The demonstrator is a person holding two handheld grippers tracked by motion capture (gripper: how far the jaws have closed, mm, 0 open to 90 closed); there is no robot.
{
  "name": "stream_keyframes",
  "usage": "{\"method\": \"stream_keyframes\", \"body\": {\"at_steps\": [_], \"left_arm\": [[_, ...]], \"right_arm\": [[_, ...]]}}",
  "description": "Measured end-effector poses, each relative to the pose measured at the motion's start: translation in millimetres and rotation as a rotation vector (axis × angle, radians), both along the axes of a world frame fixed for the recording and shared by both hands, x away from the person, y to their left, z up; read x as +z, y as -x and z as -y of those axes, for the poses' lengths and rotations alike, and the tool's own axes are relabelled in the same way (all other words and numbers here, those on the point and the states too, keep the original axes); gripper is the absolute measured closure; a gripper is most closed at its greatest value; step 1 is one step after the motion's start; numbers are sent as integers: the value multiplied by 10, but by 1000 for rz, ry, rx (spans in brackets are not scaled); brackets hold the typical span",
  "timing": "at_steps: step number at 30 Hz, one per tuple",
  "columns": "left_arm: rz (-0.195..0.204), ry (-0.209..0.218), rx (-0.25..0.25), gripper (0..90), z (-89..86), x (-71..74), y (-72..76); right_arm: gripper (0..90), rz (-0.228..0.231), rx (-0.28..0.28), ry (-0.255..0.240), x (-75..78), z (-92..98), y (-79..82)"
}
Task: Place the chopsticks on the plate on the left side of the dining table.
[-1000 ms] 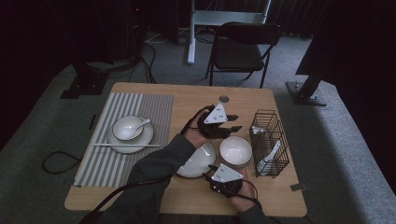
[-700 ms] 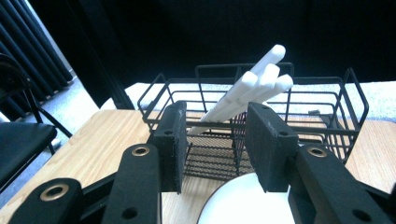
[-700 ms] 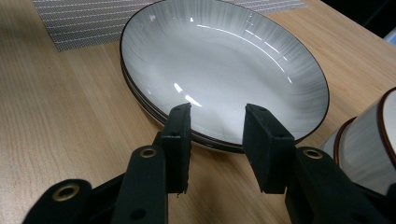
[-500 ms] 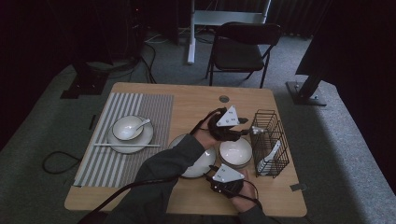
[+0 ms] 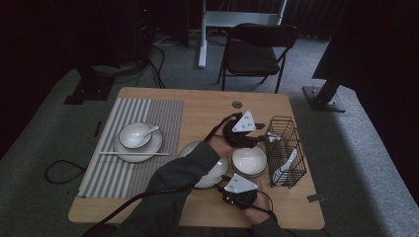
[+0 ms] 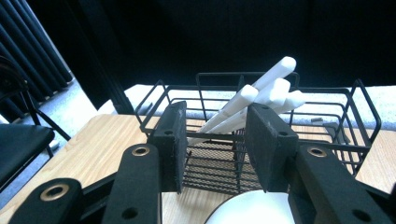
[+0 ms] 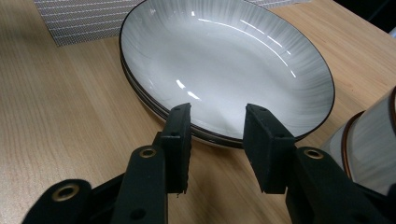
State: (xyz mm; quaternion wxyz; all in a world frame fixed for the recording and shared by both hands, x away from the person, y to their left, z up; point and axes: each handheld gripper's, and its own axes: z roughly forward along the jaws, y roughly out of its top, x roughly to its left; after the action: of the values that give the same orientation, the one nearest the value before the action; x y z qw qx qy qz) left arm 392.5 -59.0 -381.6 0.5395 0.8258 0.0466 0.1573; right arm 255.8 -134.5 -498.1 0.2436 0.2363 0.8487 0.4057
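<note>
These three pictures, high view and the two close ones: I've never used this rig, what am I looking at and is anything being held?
There is no robot arm here: a person at a wooden table holds a hand-held gripper in each hand. The high view looks down from above the person's side. In it the left gripper reaches toward the black wire basket, and the right gripper sits near the table's front edge.

Each close picture comes from a camera riding on one gripper, looking along its two black fingers. The left gripper view faces the basket, which holds white chopsticks. The right gripper view faces a stack of shallow white plates.

Also on the table: a stack of bowls, and a striped placemat with a bowl and spoon on a plate.

Both grippers are open; nothing is held.
</note>
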Motion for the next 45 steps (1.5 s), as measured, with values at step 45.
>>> {"method": "stream_keyframes", "body": {"at_steps": [45], "left_arm": [[-74, 49, 23, 828, 153, 19, -215]], "right_arm": [[614, 1, 7, 5, -9, -14, 11]]}}
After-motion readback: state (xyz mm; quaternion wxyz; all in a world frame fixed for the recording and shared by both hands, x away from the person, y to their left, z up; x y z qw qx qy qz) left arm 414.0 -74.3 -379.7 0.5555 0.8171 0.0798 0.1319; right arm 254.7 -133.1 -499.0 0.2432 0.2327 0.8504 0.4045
